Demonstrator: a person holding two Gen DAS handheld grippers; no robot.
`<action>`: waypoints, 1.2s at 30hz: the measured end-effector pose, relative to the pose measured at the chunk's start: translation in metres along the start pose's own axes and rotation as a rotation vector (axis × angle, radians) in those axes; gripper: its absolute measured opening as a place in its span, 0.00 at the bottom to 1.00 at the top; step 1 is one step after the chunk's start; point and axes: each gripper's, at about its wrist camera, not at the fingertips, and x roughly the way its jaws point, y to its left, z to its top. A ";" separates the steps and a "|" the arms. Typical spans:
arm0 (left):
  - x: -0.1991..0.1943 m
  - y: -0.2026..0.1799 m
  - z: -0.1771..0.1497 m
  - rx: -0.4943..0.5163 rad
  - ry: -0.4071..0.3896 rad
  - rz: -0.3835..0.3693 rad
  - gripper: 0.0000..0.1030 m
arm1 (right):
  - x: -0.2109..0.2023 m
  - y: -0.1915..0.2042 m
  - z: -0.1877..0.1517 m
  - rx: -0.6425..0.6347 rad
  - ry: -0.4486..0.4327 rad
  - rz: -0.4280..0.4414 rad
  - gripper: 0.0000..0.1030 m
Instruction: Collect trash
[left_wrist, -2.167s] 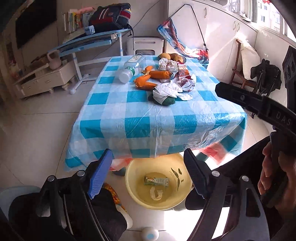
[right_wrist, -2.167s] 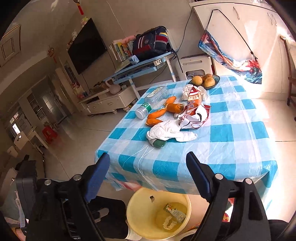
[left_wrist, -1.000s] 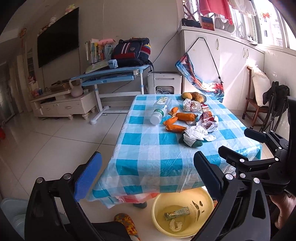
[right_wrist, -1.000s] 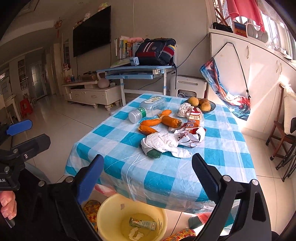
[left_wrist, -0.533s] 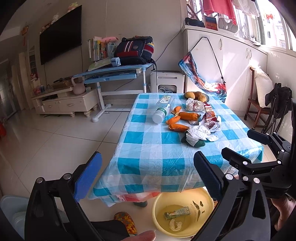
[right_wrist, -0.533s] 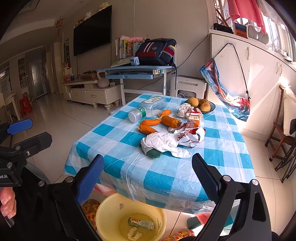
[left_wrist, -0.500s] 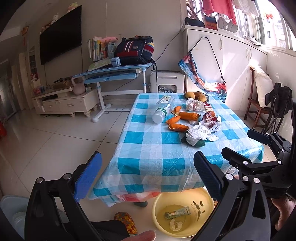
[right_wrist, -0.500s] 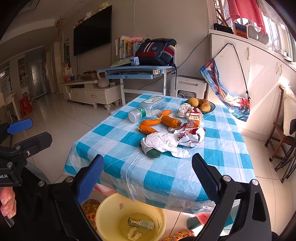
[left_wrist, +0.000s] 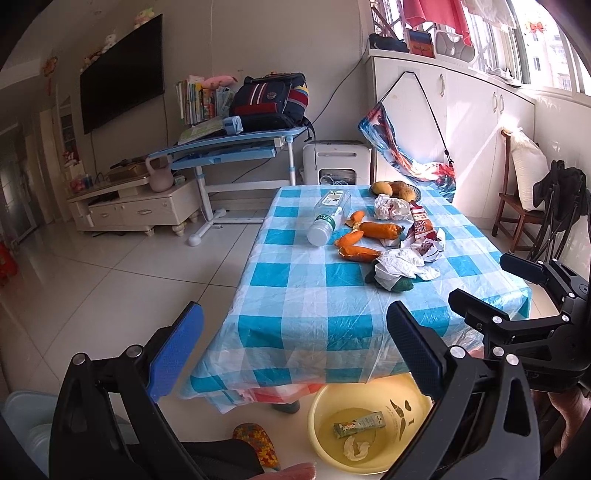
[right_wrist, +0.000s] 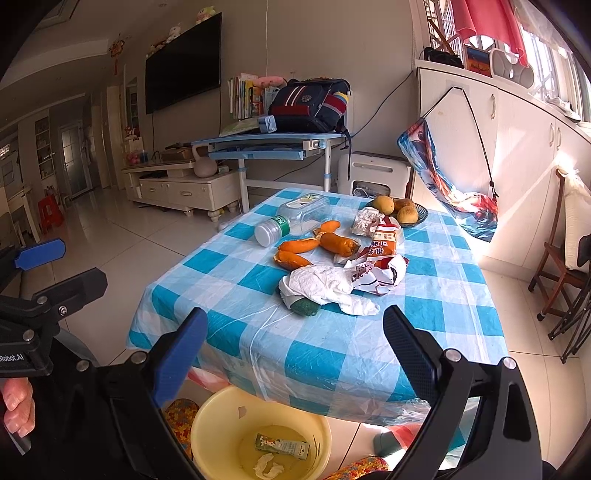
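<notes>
Trash lies on the blue-checked table (left_wrist: 303, 288) (right_wrist: 258, 317): a crumpled white tissue (left_wrist: 400, 267) (right_wrist: 325, 286) over a green scrap, a torn red-and-white wrapper (right_wrist: 380, 269), an empty plastic bottle (left_wrist: 328, 218) (right_wrist: 291, 221) on its side, orange peels (left_wrist: 369, 236) (right_wrist: 314, 249). On the floor by the table's near edge stands a yellow basin (left_wrist: 369, 428) (right_wrist: 258, 435) holding a small carton and a tissue. My left gripper (left_wrist: 291, 354) and right gripper (right_wrist: 291, 354) both hang open and empty, short of the table and above the basin.
A bowl of fruit (right_wrist: 400, 212) sits at the table's far end. Behind it are a blue desk with a backpack (left_wrist: 269, 101), a white appliance (left_wrist: 336, 162) and a TV cabinet. A wooden chair (right_wrist: 561, 251) stands at the right. Slippers lie by the basin.
Both grippers have risen and levelled from looking down at the basin to facing the table; over the last half second they hardly moved. Both stayed open.
</notes>
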 end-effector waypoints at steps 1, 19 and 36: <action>0.000 0.000 0.000 0.000 0.000 0.002 0.93 | 0.000 0.000 0.000 0.000 0.000 0.000 0.89; 0.001 -0.002 0.000 0.011 0.004 0.008 0.93 | -0.001 -0.001 0.001 0.001 -0.001 0.000 0.89; 0.003 -0.004 -0.002 0.015 0.010 0.008 0.93 | -0.002 0.002 0.002 -0.005 0.006 0.001 0.89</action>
